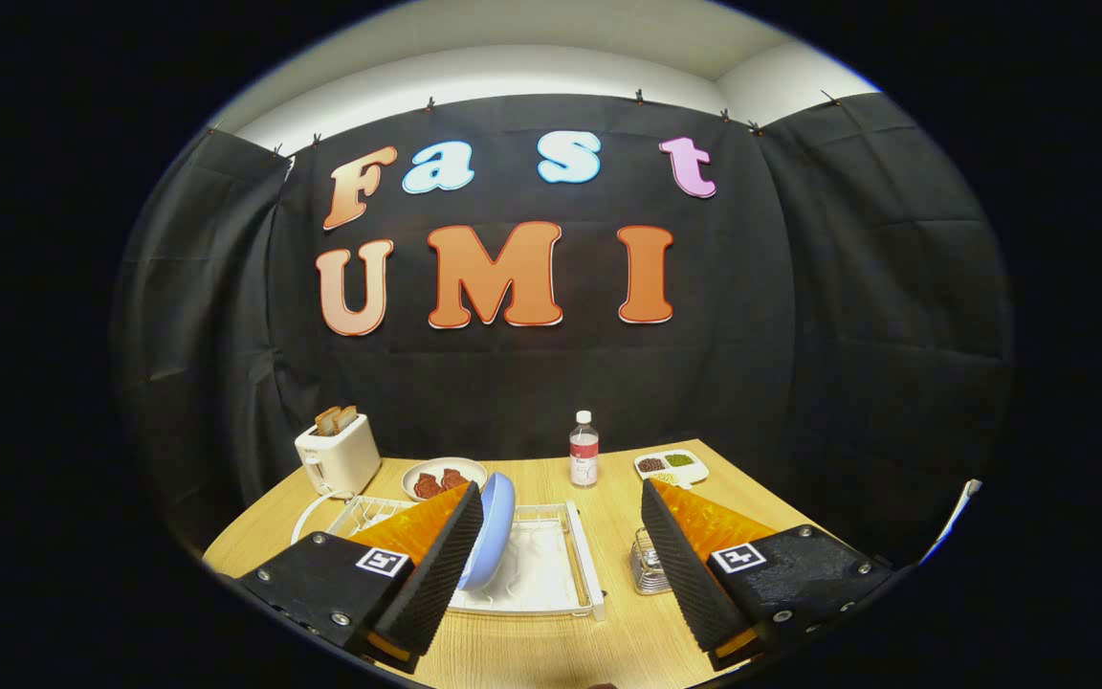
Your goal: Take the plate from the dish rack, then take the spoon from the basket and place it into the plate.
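The gripper [561,522] hangs over the wooden table [647,632] with its fingers spread wide and nothing held between them. The blue plate [492,533] stands on edge in the white dish rack [551,574], just inside the left finger, though I cannot tell whether they touch. The wire basket [647,565] sits beside the rack, partly hidden by the right finger, and farther back stand a toaster [337,452], a dish of food [443,478], a bottle [584,450] and a divided tray [672,466].

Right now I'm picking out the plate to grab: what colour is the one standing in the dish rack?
Light blue: the plate shows best in the gripper view, beside one finger of the open gripper.
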Action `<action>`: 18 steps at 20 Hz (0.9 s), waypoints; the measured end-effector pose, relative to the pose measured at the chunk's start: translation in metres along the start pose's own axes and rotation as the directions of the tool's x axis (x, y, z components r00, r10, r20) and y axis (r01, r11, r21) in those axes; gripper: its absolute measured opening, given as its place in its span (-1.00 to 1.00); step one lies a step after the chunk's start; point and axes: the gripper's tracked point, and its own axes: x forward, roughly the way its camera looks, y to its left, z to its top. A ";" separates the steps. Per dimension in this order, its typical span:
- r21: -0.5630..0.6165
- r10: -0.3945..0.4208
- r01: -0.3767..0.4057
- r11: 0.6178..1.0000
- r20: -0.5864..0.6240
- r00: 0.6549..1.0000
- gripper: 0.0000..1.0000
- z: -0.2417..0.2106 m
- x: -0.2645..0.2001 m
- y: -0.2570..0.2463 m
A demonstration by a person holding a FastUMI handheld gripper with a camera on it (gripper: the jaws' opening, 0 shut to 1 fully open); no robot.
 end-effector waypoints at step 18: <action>-0.125 0.008 -0.060 0.990 -0.379 0.925 0.98 -0.086 0.127 0.068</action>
